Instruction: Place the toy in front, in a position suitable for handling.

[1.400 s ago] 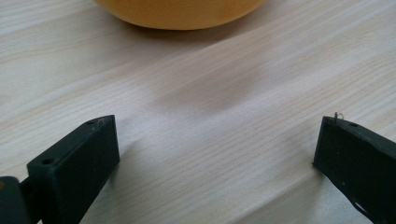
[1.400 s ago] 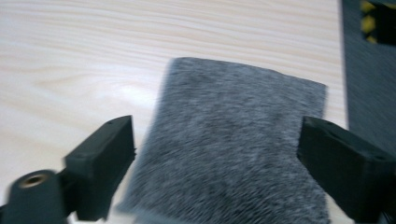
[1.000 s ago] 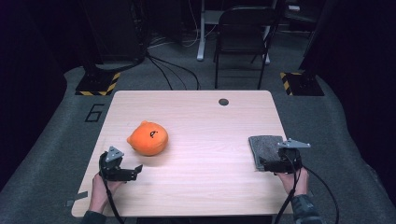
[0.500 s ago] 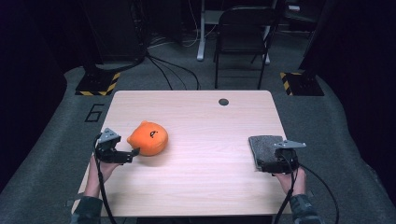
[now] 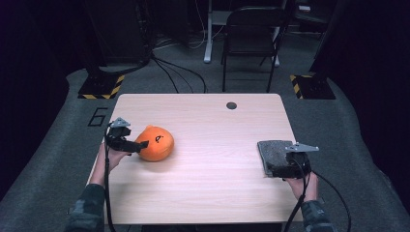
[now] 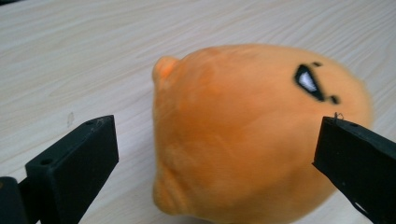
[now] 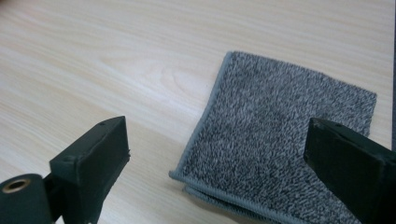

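An orange plush toy (image 5: 155, 143) with a small black face mark lies on the left half of the wooden table (image 5: 208, 125). My left gripper (image 5: 137, 145) is open at its left side, one jaw against the plush. In the left gripper view the plush (image 6: 252, 135) sits between the two wide-apart jaws of that gripper (image 6: 217, 163). A folded grey cloth (image 5: 274, 153) lies near the table's right edge. My right gripper (image 5: 285, 170) stands open at the cloth's near end. In the right gripper view the cloth (image 7: 285, 135) lies ahead between the spread jaws of that gripper (image 7: 233, 163).
A small dark round hole (image 5: 231, 105) marks the table's far side. Behind the table stands a black folding chair (image 5: 251, 43). Cables (image 5: 174, 72) run over the grey floor, and yellow-black striped plates (image 5: 99, 87) lie at both far corners.
My left gripper has moved forward and to the right from the table's near-left edge up to the plush, which now sits between its jaws. The right gripper and cloth stayed put.
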`<state>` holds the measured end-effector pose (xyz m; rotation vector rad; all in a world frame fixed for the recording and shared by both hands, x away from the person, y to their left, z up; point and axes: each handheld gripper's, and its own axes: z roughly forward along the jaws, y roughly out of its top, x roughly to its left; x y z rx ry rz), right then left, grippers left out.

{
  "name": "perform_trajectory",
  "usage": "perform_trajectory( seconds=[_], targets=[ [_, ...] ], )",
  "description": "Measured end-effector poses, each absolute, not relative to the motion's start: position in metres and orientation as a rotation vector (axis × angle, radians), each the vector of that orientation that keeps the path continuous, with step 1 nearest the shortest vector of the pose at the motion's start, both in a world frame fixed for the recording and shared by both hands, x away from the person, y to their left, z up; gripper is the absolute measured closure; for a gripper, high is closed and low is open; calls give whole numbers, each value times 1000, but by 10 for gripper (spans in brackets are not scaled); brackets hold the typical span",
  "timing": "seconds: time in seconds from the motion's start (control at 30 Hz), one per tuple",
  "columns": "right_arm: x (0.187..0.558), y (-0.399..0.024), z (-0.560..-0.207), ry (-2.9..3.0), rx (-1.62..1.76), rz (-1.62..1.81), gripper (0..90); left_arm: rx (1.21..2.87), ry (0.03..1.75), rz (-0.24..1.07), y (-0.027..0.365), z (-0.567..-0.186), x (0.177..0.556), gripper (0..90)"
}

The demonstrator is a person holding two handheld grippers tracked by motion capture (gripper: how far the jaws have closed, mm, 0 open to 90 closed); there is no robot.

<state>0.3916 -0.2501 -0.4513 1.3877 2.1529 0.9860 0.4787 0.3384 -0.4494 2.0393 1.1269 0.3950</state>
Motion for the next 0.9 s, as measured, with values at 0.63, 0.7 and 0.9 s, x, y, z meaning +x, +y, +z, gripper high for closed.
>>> perform_trajectory(
  seconds=[0.63, 0.7, 0.9],
  targets=[
    [396, -248, -463, 2212, 1392, 920, 77, 2052, 1109, 303, 331, -479, 479, 489],
    [396, -248, -464, 2210, 1400, 916, 78, 2054, 1098, 324, 331, -481, 476, 545],
    [398, -248, -466, 2210, 1409, 912, 84, 2063, 1082, 376, 329, -481, 470, 649]
  ],
)
